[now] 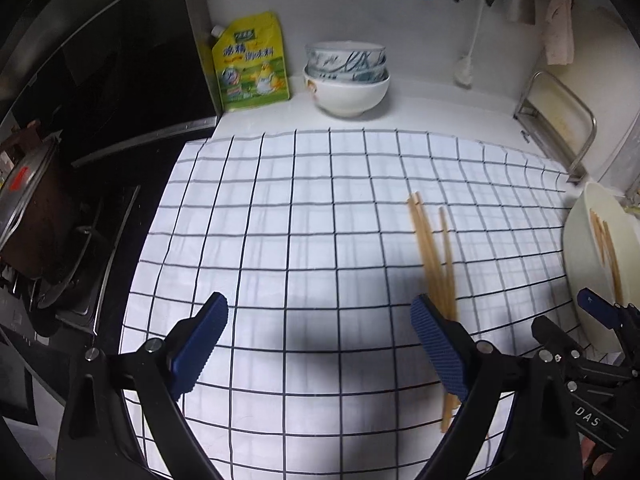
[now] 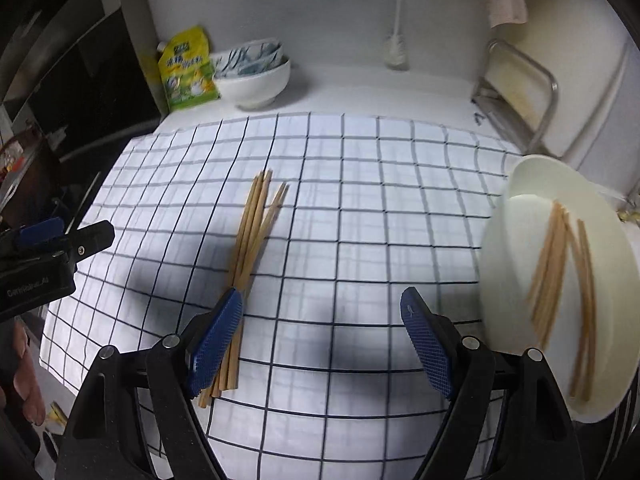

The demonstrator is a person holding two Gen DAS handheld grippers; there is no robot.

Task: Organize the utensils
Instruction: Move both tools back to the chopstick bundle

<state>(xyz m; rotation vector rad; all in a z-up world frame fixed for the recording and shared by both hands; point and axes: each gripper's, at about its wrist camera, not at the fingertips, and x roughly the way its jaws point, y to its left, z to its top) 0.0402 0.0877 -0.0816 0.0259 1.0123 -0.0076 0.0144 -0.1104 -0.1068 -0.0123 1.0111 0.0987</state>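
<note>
A bundle of wooden chopsticks (image 2: 253, 236) lies on the white checked cloth (image 2: 360, 184); it also shows in the left wrist view (image 1: 434, 256), partly hidden behind my left gripper's right finger. A cream plate (image 2: 516, 216) at the right holds several more chopsticks (image 2: 560, 272), blurred; in the left wrist view the plate (image 1: 580, 232) is at the right edge. My left gripper (image 1: 320, 320) is open and empty above the cloth, left of the bundle. My right gripper (image 2: 322, 312) is open and empty between the bundle and the plate.
Stacked bowls (image 1: 346, 78) and a yellow pouch (image 1: 250, 64) stand at the back wall. A metal rack (image 1: 560, 120) is at the back right, a brush (image 2: 396, 52) against the wall. A dark stove with a pot (image 1: 32, 200) is at the left.
</note>
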